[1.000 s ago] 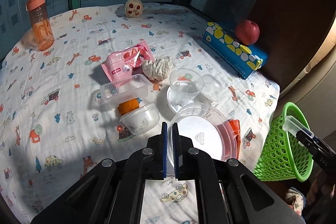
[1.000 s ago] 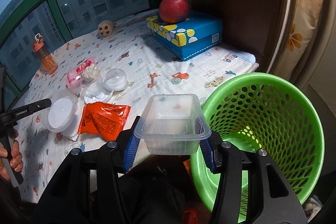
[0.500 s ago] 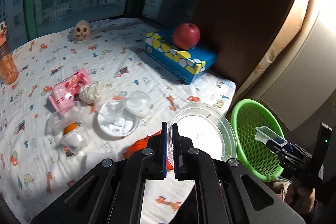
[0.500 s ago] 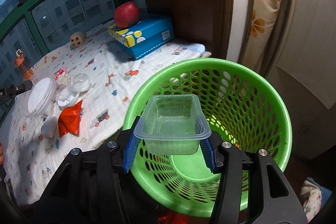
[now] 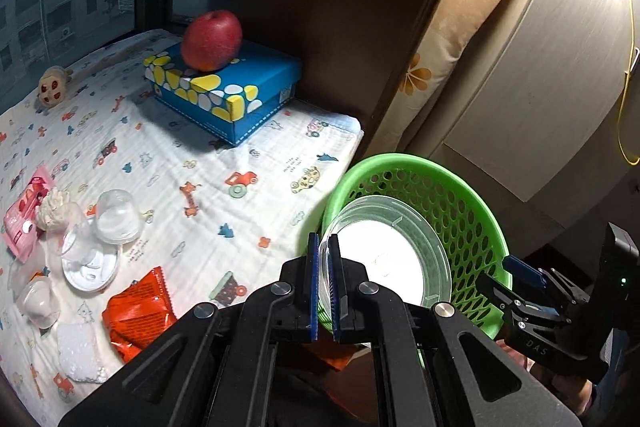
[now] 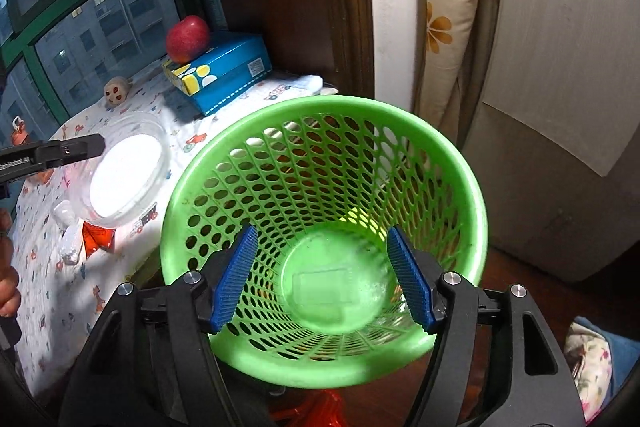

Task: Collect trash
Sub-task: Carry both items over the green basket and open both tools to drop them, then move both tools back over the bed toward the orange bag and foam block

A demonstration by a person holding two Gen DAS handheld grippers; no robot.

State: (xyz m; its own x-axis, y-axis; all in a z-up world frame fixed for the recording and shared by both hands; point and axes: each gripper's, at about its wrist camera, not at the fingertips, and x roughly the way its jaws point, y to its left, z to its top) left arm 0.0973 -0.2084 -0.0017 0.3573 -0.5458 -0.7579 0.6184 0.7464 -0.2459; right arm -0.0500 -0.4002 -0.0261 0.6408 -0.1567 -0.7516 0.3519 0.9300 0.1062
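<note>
My left gripper [image 5: 323, 239] is shut on the rim of a clear round plastic lid [image 5: 392, 259] with a white centre. The lid hangs over the near side of the green mesh basket [image 5: 400, 159], which stands beside the table. In the right wrist view my right gripper [image 6: 320, 233] hovers over the basket [image 6: 328, 105]; its jaws are opening with nothing between the pads. A clear rectangular tray [image 6: 324, 285] lies on the basket's bottom. The lid [image 6: 124, 179] and left gripper [image 6: 96, 143] show at the left of that view.
On the printed tablecloth lie an orange wrapper [image 5: 140, 311], a white foam piece [image 5: 78, 351], clear cups [image 5: 116, 211], a crumpled tissue [image 5: 54, 203] and a pink packet [image 5: 24, 211]. An apple [image 5: 212, 41] sits on a blue box [image 5: 224, 99]. Wall panels stand right of the basket.
Both hands swung from the table toward the basket. My right gripper opened and the rectangular tray dropped into the basket. The left carried the round lid to the basket's rim.
</note>
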